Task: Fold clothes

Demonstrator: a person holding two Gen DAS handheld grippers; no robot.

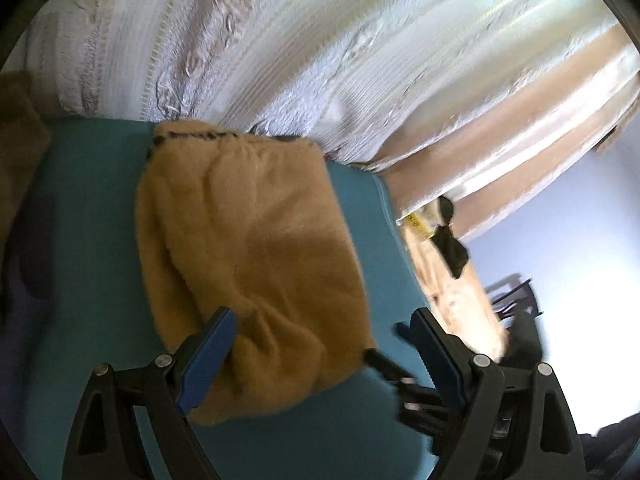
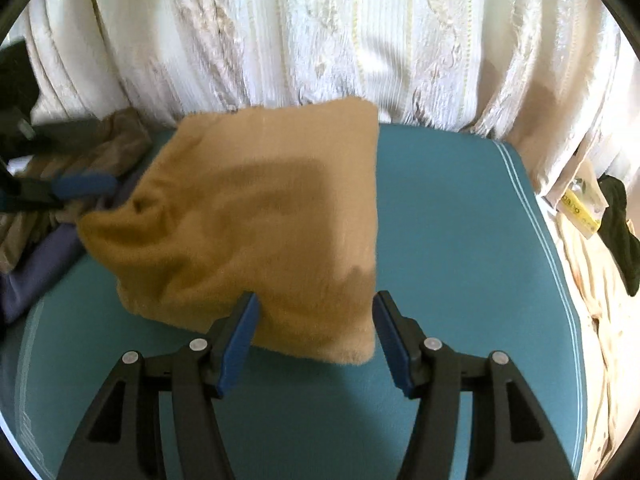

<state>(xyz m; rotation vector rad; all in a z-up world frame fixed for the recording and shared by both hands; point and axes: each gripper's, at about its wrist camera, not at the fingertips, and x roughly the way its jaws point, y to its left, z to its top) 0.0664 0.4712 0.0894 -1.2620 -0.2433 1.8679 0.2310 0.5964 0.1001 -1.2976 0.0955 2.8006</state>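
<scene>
A tan fleecy garment (image 1: 248,248) lies folded into a rough square on the teal surface (image 1: 92,240). My left gripper (image 1: 320,332) hovers over its near end with the jaws wide open, and neither pad presses the cloth. In the right wrist view the same garment (image 2: 260,216) fills the middle of the teal surface (image 2: 460,240). My right gripper (image 2: 316,320) stands open at its near corner, with the cloth's edge between the pads but not pinched. A blue pad (image 2: 82,185) of my left gripper shows at the garment's left corner.
A cream patterned curtain (image 2: 320,40) hangs close behind the surface. Brown and navy clothes (image 2: 28,264) are piled at the left. To the right, beyond the teal edge, lie cream bedding (image 2: 592,320), a yellow-labelled packet (image 2: 580,208) and a black cloth (image 2: 620,236).
</scene>
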